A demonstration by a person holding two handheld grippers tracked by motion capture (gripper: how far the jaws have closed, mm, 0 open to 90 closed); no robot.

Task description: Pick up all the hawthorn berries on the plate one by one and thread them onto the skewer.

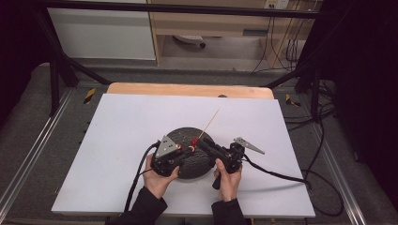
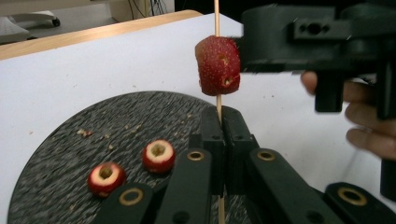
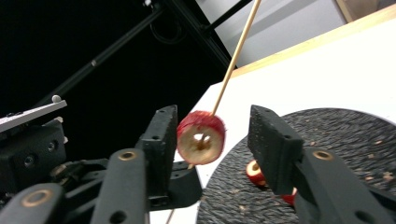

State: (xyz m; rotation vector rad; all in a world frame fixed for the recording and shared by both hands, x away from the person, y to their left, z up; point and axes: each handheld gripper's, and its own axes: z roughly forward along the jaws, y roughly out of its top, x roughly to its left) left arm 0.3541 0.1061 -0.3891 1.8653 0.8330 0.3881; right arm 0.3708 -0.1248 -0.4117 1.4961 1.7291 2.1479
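Observation:
A thin wooden skewer (image 2: 216,18) stands between the closed jaws of my left gripper (image 2: 222,116), which is shut on its lower end. A red hollowed fruit piece (image 2: 217,65) is threaded on the skewer just above those jaws. In the right gripper view the fruit piece (image 3: 201,137) sits between the jaws of my right gripper (image 3: 214,120); the jaws stand apart, with a gap at the right pad. From above, both grippers (image 1: 184,149) (image 1: 199,143) meet over a dark round plate (image 1: 183,136). Two more cored fruit pieces (image 2: 158,155) (image 2: 106,178) lie on the plate.
The plate rests on a white sheet (image 1: 131,122) covering a wooden table (image 1: 187,89). Crumbs dot the plate surface (image 2: 70,154). Black cables (image 1: 281,176) trail from the grippers toward the near and right edges. A dark metal frame surrounds the table.

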